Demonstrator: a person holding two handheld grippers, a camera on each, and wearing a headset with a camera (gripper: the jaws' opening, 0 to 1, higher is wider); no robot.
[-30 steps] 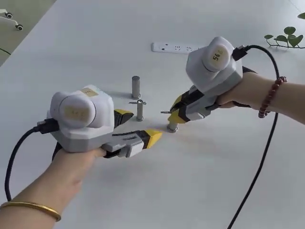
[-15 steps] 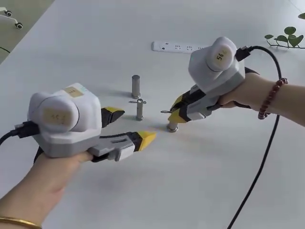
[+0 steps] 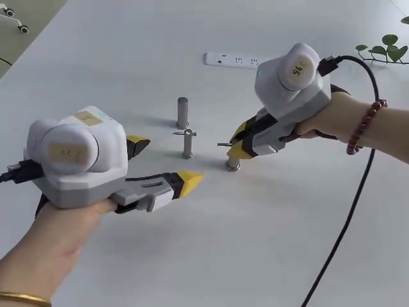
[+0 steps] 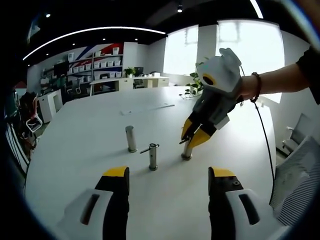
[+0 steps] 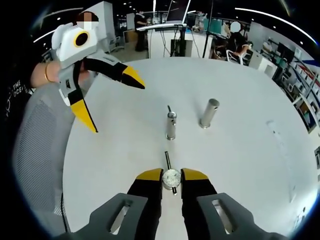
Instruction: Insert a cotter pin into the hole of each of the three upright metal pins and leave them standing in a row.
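Three upright metal pins stand on the white table (image 3: 268, 243). The far pin (image 3: 183, 112) (image 4: 131, 138) (image 5: 209, 113) is bare. A cotter pin (image 3: 185, 133) crosses the top of the middle pin (image 3: 188, 146) (image 4: 153, 156) (image 5: 171, 124). My right gripper (image 3: 238, 148) (image 4: 194, 134) (image 5: 171, 174) is shut around the top of the near pin (image 3: 233, 165) (image 4: 187, 151) (image 5: 171, 179). A second cotter pin (image 3: 222, 144) (image 5: 166, 159) runs through that top and sticks out to the left. My left gripper (image 3: 163, 161) (image 4: 169, 173) (image 5: 116, 105) hovers open to the left of the row, holding nothing.
A white power strip (image 3: 233, 62) lies at the back of the table. A small green plant (image 3: 383, 50) sits at the far right edge. The right gripper's black cable (image 3: 348, 217) trails across the table's right side. Office desks and shelves stand beyond.
My left gripper has drawn back to the left, away from the pins, still open. The right gripper stays at the near pin, barely shifted.
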